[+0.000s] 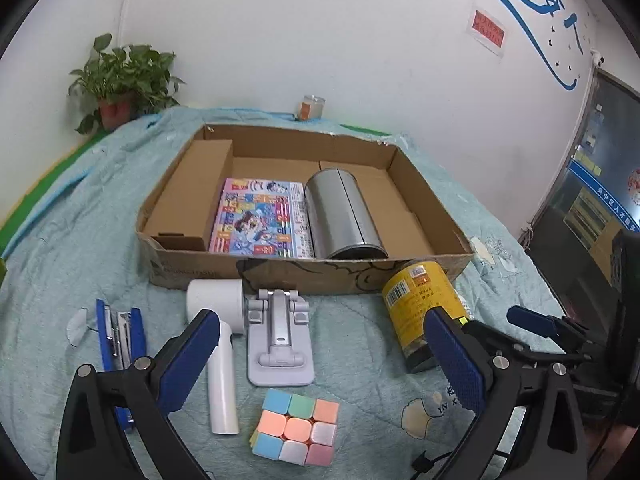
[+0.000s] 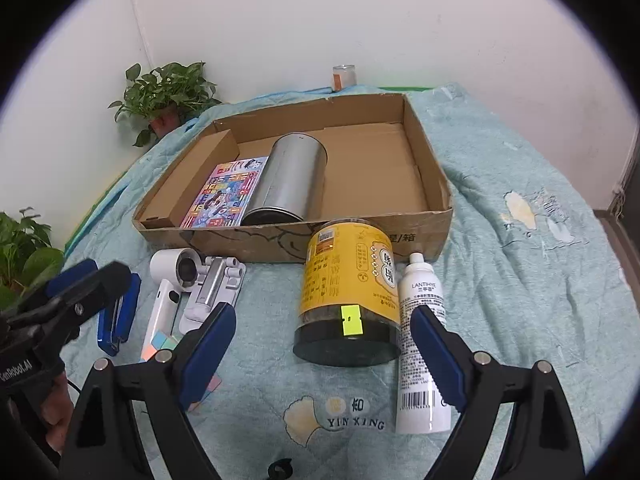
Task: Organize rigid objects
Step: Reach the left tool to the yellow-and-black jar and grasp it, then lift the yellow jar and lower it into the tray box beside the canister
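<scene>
Yellow jar [image 2: 349, 294]: lies on the bed at 12 o'clock of the right tool [image 2: 324, 354], which gapes empty. Probably rigid, slick, moderately heavy; grip mid-body. Left tool [image 1: 320, 360] likewise released.

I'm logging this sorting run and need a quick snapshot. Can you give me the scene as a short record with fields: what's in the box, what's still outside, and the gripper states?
container: cardboard box, on the blue quilt
in box: silver can lying on its side; colourful booklet flat beside it
outside box: yellow jar, white spray bottle, stapler, white hair dryer, folding stand, pastel cube
left hand-held gripper: open, holding nothing
right hand-held gripper: open, facing the yellow jar
</scene>
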A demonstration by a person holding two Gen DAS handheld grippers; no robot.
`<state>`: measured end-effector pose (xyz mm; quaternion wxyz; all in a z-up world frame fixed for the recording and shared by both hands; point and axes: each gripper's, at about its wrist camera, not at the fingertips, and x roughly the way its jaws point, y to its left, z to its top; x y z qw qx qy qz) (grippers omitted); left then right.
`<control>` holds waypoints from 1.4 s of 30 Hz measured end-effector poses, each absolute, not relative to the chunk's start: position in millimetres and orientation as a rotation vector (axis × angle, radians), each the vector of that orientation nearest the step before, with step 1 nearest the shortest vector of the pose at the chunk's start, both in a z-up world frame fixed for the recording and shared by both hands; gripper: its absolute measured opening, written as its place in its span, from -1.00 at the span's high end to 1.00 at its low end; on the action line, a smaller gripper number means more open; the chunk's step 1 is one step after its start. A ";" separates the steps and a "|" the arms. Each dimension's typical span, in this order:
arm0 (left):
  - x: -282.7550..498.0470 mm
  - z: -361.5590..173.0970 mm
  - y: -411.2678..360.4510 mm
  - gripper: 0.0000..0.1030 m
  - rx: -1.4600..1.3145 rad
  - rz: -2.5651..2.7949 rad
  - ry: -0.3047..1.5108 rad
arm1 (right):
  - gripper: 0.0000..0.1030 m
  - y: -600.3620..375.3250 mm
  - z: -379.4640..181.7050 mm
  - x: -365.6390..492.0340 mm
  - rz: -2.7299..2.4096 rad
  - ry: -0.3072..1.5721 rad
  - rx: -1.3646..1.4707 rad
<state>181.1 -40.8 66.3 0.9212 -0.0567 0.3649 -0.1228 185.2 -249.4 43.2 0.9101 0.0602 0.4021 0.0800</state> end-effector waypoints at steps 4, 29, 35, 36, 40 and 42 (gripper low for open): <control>189.6 57.3 -39.7 -0.99 -0.128 -0.273 0.793 | -0.73 -273.3 29.1 208.1 0.207 0.884 0.242; 279.9 -7.6 -55.9 -0.84 -0.349 -0.504 1.164 | -0.16 -272.1 -19.8 248.1 0.503 1.107 0.428; 301.7 -25.3 -54.0 -0.58 -0.348 -0.463 1.243 | -0.26 -251.3 -30.0 258.1 0.619 1.170 0.492; 302.2 -25.4 -53.3 -0.57 -0.350 -0.466 1.245 | -0.28 -249.2 -30.6 259.1 0.627 1.174 0.498; 303.3 -27.6 -49.5 -0.56 -0.382 -0.483 1.271 | -0.44 -234.9 -38.0 263.8 0.685 1.224 0.528; 300.5 -27.1 -47.5 -0.55 -0.387 -0.481 1.278 | -0.52 -231.0 -38.5 261.5 0.679 1.231 0.506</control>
